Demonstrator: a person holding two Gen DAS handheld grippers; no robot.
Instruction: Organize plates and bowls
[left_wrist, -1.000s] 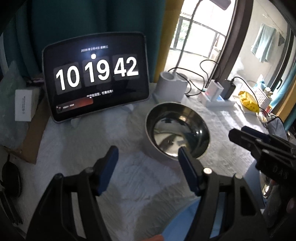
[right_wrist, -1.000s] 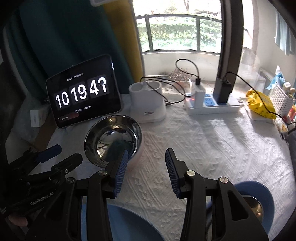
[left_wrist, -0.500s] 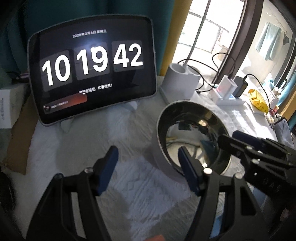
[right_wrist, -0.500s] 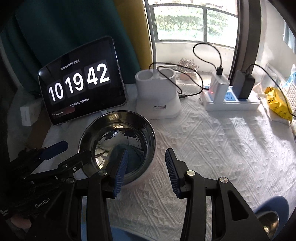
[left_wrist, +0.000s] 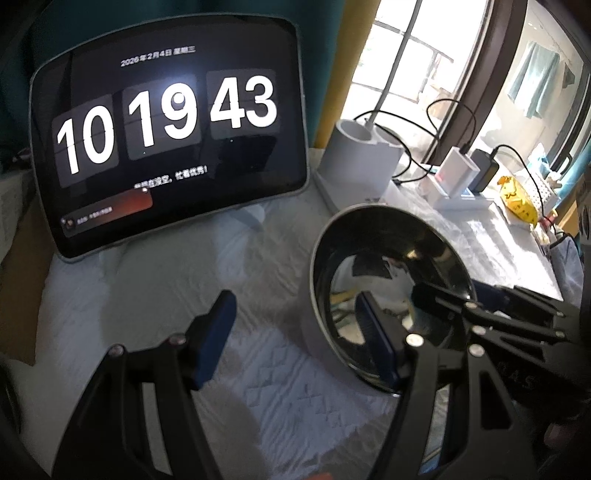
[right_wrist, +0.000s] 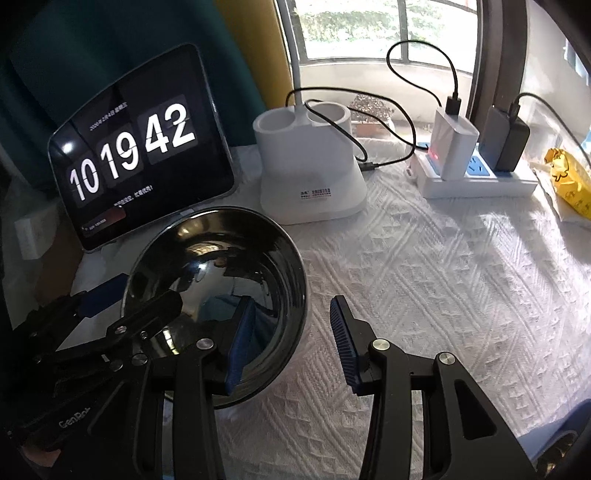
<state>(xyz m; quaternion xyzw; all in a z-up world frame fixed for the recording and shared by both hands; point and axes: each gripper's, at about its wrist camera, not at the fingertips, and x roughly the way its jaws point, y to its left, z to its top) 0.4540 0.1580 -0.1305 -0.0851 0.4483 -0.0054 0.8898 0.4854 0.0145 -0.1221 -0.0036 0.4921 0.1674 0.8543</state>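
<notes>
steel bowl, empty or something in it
Empty. The steel bowl sits upright on the white cloth, and its shiny inside shows only reflections of both grippers in both wrist views.

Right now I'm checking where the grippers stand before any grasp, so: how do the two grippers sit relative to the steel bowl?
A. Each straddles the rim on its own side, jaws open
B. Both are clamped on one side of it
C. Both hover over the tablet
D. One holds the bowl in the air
A: the left gripper and the right gripper each have one finger over the steel bowl and one outside its rim, jaws apart.
</notes>
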